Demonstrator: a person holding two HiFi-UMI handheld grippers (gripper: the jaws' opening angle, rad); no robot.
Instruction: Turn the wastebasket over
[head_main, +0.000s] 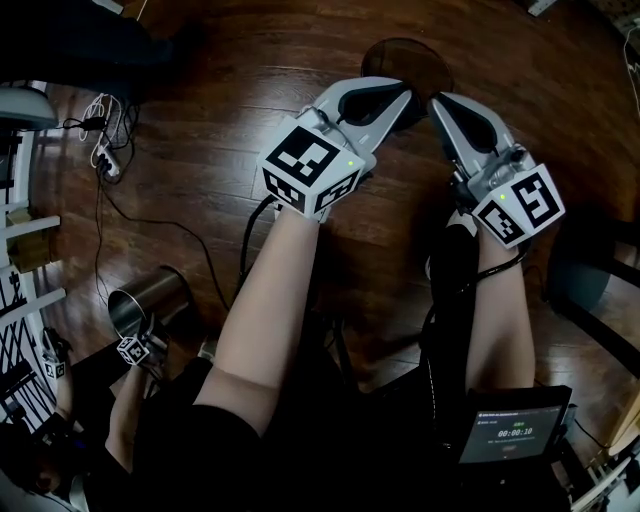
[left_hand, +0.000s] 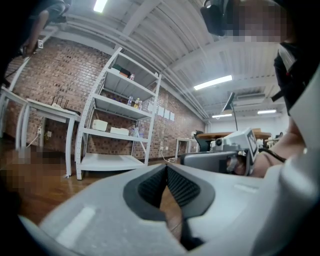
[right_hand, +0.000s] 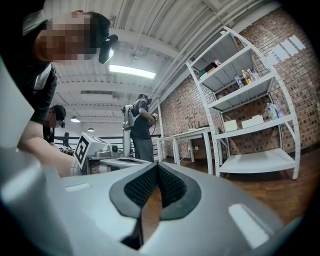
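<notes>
Head view: dark round wastebasket (head_main: 405, 60) stands on the brown wood floor (head_main: 250, 100), its near edge covered by the tips of the left gripper (head_main: 406, 96) and right gripper (head_main: 437, 101). Bare forearms reach forward side by side. A shiny metal cylinder (head_main: 150, 298) sits well apart, lower left.
Left gripper view: jaws closed, empty; white shelf rack (left_hand: 117, 125) beyond.
Right gripper view: jaws together, empty; wastebasket hidden.

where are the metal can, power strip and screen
metal can (head_main: 165, 290): head view, on its shiny side wall
power strip (head_main: 108, 162): head view, on its white body
screen (head_main: 512, 428): head view, on the middle of the display
</notes>
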